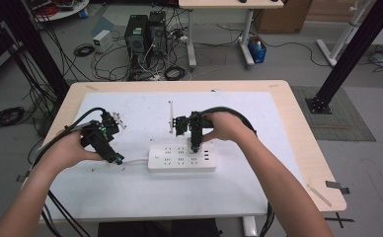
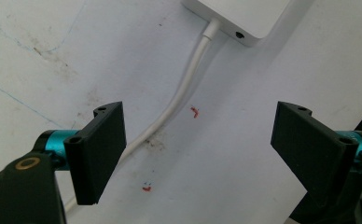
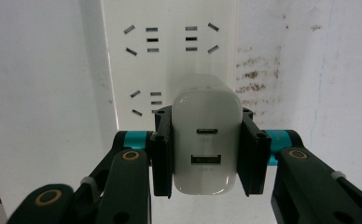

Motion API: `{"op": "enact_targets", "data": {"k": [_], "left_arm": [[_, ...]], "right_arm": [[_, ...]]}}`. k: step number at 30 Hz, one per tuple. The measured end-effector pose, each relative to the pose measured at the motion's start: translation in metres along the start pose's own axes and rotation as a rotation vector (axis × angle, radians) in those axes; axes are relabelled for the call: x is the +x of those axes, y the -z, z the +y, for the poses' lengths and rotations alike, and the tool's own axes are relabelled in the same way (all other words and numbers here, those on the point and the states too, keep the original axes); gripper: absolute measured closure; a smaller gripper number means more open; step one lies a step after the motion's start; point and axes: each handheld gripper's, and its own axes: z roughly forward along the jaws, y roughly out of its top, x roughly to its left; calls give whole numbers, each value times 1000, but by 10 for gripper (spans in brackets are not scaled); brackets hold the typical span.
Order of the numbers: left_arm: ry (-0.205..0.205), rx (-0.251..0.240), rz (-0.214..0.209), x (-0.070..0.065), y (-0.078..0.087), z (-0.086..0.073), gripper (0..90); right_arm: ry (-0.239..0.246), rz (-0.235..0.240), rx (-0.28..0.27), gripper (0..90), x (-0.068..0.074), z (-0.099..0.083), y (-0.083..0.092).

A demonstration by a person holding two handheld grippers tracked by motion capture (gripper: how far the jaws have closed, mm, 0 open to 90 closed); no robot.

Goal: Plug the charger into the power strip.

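Observation:
A white power strip (image 1: 182, 157) lies flat on the white mat, its white cable (image 2: 179, 93) running off to the left. My right gripper (image 1: 195, 145) points down over the strip's right half and is shut on a white USB charger (image 3: 207, 149), held by its two sides just above the strip's sockets (image 3: 170, 42). Whether the charger's prongs touch a socket is hidden. My left gripper (image 1: 114, 158) sits low at the strip's left end. In the left gripper view it (image 2: 200, 140) stands open, with the cable lying on the mat between its jaws and touching neither pad.
The white mat (image 1: 130, 192) covers most of a wooden table (image 1: 303, 148). A thin pale stick (image 1: 170, 116) lies behind the strip. Small red specks (image 2: 195, 112) mark the mat. Computer towers (image 1: 145, 32), loose cables and black frame posts (image 1: 347, 54) stand beyond the table.

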Motion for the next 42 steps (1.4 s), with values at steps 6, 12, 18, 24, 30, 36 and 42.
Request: {"op": "enact_targets", "data": {"k": [6, 12, 18, 24, 30, 36, 42], "left_arm": [[0, 3, -8, 0, -3, 0, 181], [-5, 0, -22, -1, -8, 2, 181], [-9, 4, -36, 2, -14, 8, 181], [-16, 1, -40, 0, -16, 12, 181], [-23, -4, -31, 3, -14, 14, 181], [-9, -20, -7, 15, -9, 10, 181], [47, -61, 31, 29, -4, 9, 181]], "right_arm": [[22, 4, 14, 627, 2, 3, -4], [19, 25, 38, 632, -1, 1, -14], [19, 2, 62, 634, 3, 5, -16], [-19, 23, 51, 634, 0, 5, -20], [-55, 32, -59, 488, -1, -9, -20], [-390, 75, -130, 232, -8, -46, 7], [-818, -71, -154, 222, -6, -116, 47]]}}
